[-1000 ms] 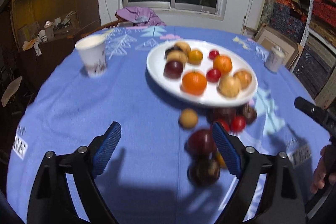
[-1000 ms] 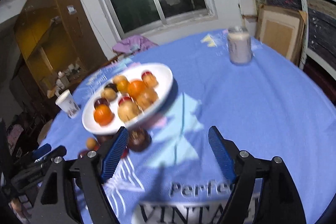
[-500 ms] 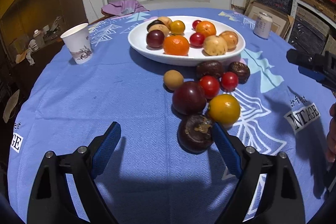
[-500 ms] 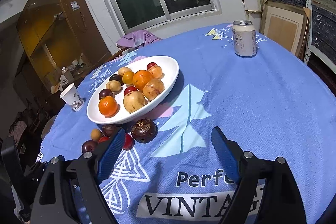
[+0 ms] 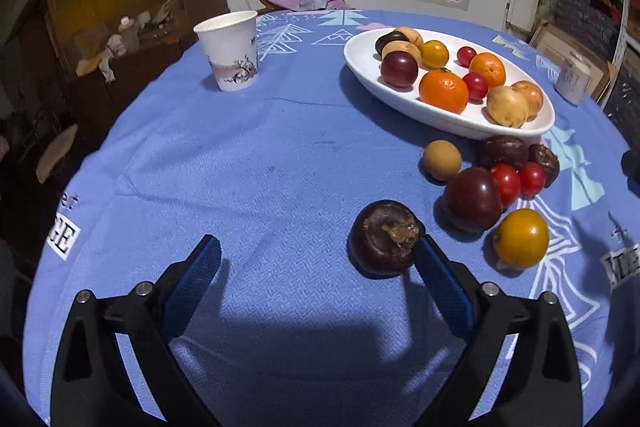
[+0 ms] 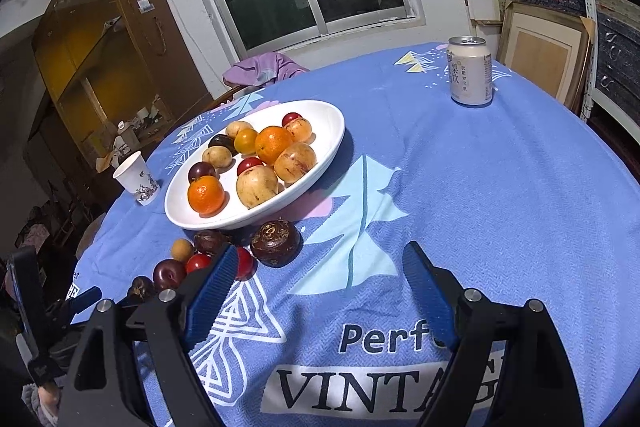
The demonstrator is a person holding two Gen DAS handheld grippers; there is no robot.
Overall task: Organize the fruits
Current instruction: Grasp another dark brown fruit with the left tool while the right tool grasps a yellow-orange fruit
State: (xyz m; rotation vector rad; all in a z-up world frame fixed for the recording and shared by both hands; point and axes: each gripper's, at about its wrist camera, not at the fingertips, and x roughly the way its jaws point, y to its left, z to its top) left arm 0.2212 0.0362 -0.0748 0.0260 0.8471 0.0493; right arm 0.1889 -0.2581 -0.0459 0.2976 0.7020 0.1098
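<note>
Evidently lining up a pick: left tool (image 5: 316,263) low over the table (image 5: 240,155), jaws opening, nothing gripped, dark mangosteen (image 5: 385,237) just inside the right-hand pad. Right tool (image 6: 320,287) spread wide and empty, hovering apart over bare cloth. White oval plate (image 5: 460,125) loaded with oranges, plums, cherry tomatoes and pale round fruit. Loose fruit clustered beside its near rim, waiting for transfer. Paper cup (image 5: 230,51) and can (image 6: 470,71) well clear.
</note>
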